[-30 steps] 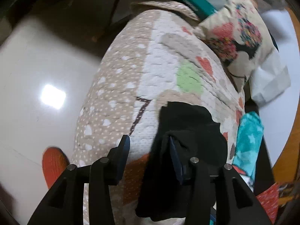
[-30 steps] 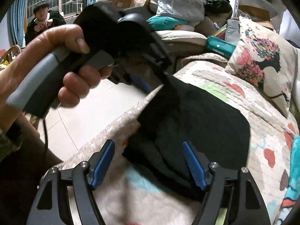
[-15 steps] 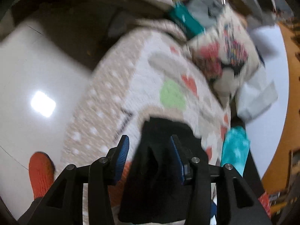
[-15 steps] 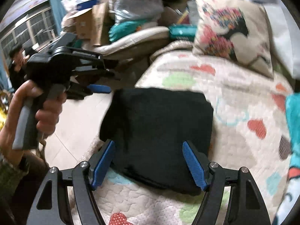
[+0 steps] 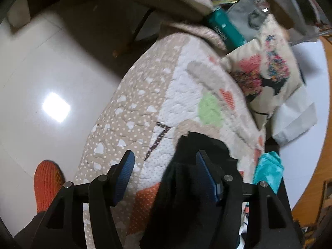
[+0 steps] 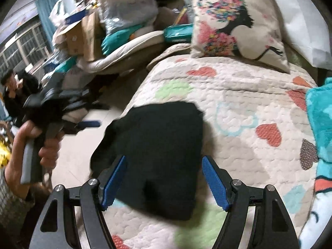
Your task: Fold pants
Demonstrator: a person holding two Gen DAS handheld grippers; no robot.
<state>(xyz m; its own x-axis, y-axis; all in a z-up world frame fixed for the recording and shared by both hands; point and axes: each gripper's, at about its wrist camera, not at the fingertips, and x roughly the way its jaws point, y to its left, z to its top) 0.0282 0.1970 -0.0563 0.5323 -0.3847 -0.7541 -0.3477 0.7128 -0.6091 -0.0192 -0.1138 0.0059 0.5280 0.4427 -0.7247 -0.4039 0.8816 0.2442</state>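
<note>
A: Black, folded into a rough rectangle: the pants lie on the quilt with its heart patches, near the edge that drops to the pale floor.

B: And the right gripper?

A: Spread wide, nothing pinched. Its blue pads frame the near end of the pants from above; I cannot tell whether they touch the cloth.

B: The left gripper?

A: Its jaws are opening. From its own camera, the edge of the pants sits between the pads over on the right one's side, where contact is hard to judge; the left pad hangs over bare quilt. From the other camera the left gripper is off the side of the bed, over the floor, held in a hand.

B: What else is around?

A: A printed cushion at the far end, a turquoise blanket at the right edge, an orange sock on the floor
</note>
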